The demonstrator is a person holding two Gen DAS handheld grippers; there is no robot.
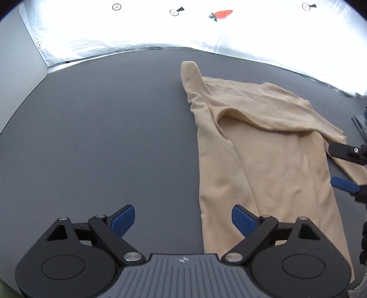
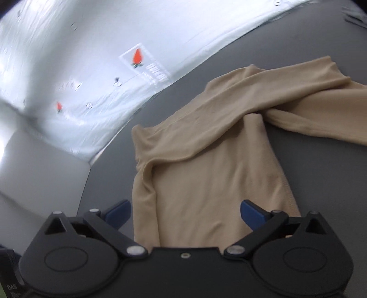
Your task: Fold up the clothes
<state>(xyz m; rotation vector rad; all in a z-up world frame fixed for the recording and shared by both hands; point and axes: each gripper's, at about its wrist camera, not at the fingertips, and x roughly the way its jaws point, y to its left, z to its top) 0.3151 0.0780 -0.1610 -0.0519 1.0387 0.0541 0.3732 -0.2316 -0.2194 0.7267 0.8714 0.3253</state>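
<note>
A dark grey table top [image 1: 103, 137] fills both views, bordered at the far side by a bright white sheet [image 1: 137, 29] printed with small round marks and a carrot [image 1: 220, 14].

Nearest the left wrist camera, the left gripper [image 1: 183, 221] hangs over the table with its blue pads [image 1: 122, 220] spread wide and nothing between them; one pad is over bare table, the other over the near edge of the garment. The beige garment [image 1: 263, 165] lies flat on the table to the right of that gripper, a long-sleeved top partly folded, with one sleeve laid across the body and a narrow end reaching toward the white sheet.

In the right wrist view, which is somewhat blurred, the right gripper [image 2: 185, 214] is likewise released, pads wide apart above the near hem of the beige garment [image 2: 201, 174], gripping no cloth. From the left wrist view its fingers [image 1: 344, 184] show at the right edge, apart from each other, beside the garment's side.

Farther off, a sleeve [image 2: 321, 123] stretches away to the right across the table, and the white sheet [image 2: 68, 68] rises behind.
</note>
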